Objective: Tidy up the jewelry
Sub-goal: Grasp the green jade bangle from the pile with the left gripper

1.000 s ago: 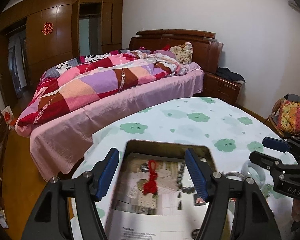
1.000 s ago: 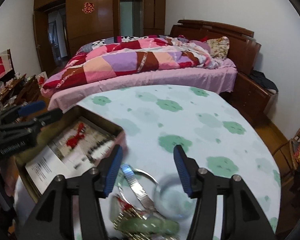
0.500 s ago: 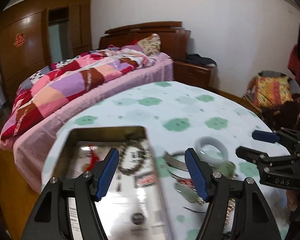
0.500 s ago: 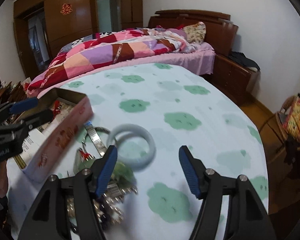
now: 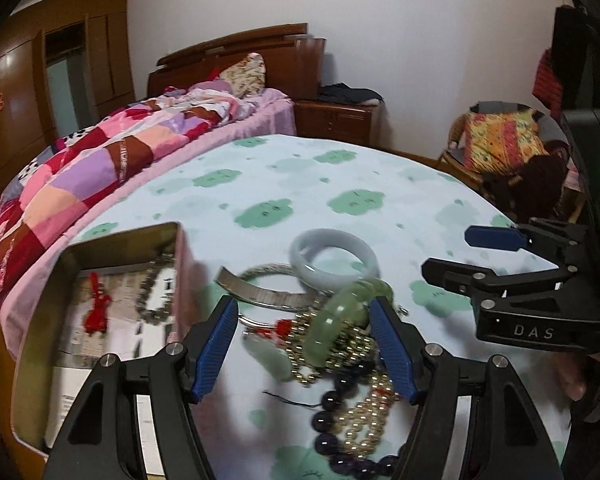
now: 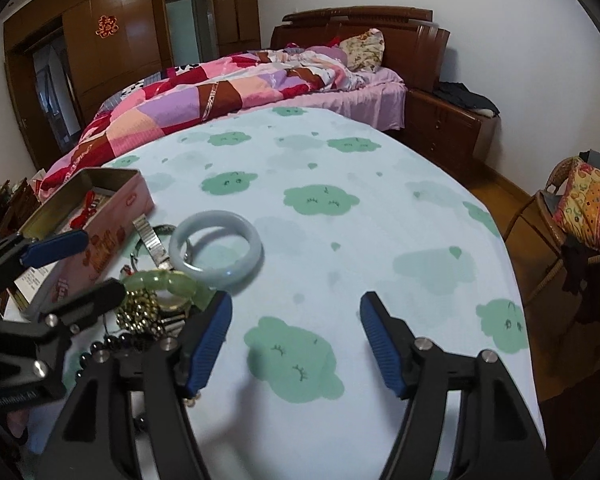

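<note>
I hover my open left tongs over the green bangle at lower centre, right tongs open and empty, next closing to carry it into the tin

Both wrist views low, close over table — facing bed; both share jewelry pile.

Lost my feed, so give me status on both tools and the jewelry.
Left tool open over jewelry pile, holding nothing. Right tool open, empty, over bare tablecloth. Pale bangle beside tin; green bangle on the tangle.
</note>
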